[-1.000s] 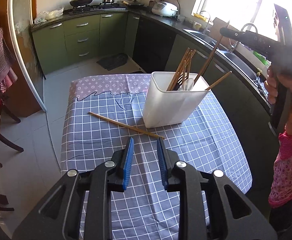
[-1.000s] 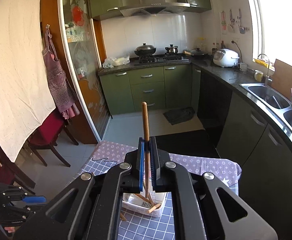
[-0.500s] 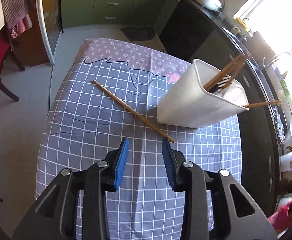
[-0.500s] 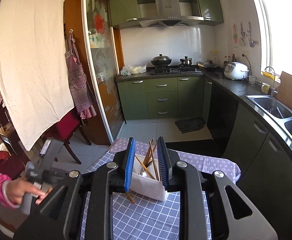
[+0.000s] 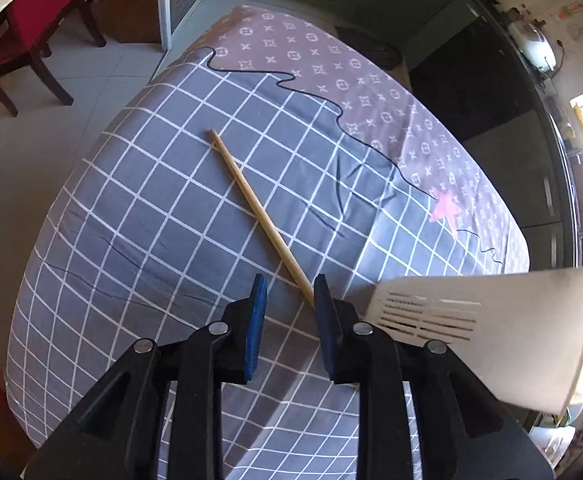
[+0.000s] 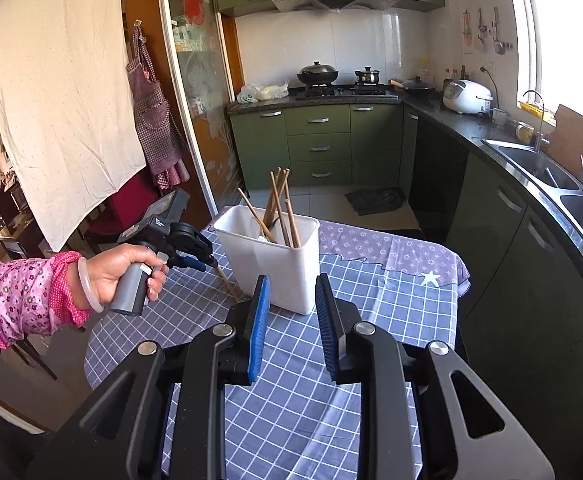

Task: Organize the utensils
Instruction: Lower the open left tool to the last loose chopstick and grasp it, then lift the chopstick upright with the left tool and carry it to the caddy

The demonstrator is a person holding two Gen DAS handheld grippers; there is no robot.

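The room is a kitchen. At far left in the right wrist view, a white sheet hangs against the wall, with a checked apron beside a glazed sliding door. Green cabinets run along the back wall under a hob carrying a black wok. A rice cooker stands on the dark worktop, and a steel sink sits below the window at right.

The table carries a grey checked tablecloth with a mauve patterned section at its far end.

The left gripper points steeply down over the cloth. Its jaws have just been closing and stand parted, with nothing clamped. One loose wooden chopstick lies diagonally on the cloth; its near end reaches the gap beside the right-hand pad. Whether it touches that pad cannot be told.

The white utensil holder stands on the table just right of the chopstick, with several chopsticks inside.

The right gripper hangs above the near table edge, jaws parted and empty.
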